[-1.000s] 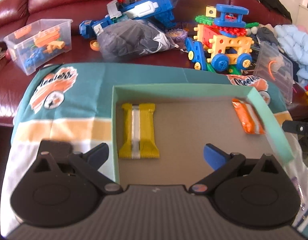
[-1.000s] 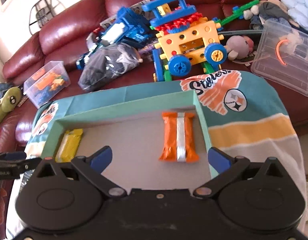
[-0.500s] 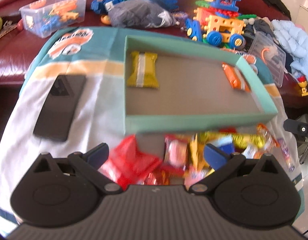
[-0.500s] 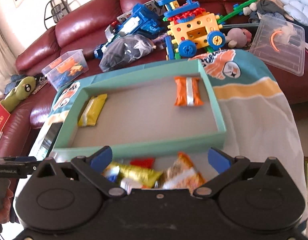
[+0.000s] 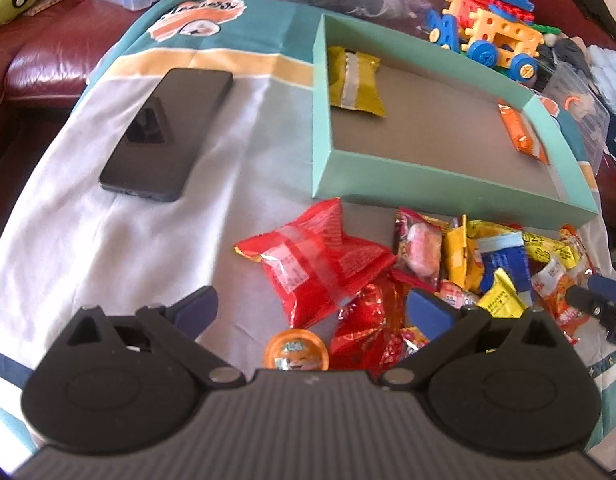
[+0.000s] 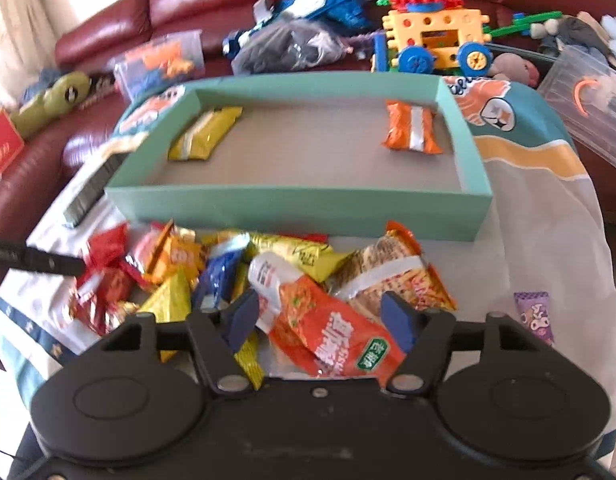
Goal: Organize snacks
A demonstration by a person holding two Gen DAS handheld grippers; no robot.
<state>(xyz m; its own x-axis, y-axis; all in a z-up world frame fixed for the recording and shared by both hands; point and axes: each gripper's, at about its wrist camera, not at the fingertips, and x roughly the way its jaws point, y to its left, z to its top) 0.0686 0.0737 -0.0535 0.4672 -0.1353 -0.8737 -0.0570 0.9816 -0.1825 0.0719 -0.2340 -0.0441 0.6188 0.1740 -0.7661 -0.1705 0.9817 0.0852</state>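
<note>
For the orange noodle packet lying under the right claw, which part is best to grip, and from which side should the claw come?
Grip the orange noodle packet across its narrow width near the middle, coming from above. It lies flat and slanted on top of the snack pile, and the right claw already straddles it; its jaws have just been closing, with the packet between them but not yet pressed.

A home living room: red leather sofa strewn with toy truck.

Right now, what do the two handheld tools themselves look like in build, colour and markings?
Both match: the left tool and right tool each have a matte black body with two rounded disc-shaped housings, silver pivot pins and angled black link arms ending in dark blue fingertip pads. The left tool's centre plate is ribbed grey. No cables, sleeves or printed markings are visible.
</note>
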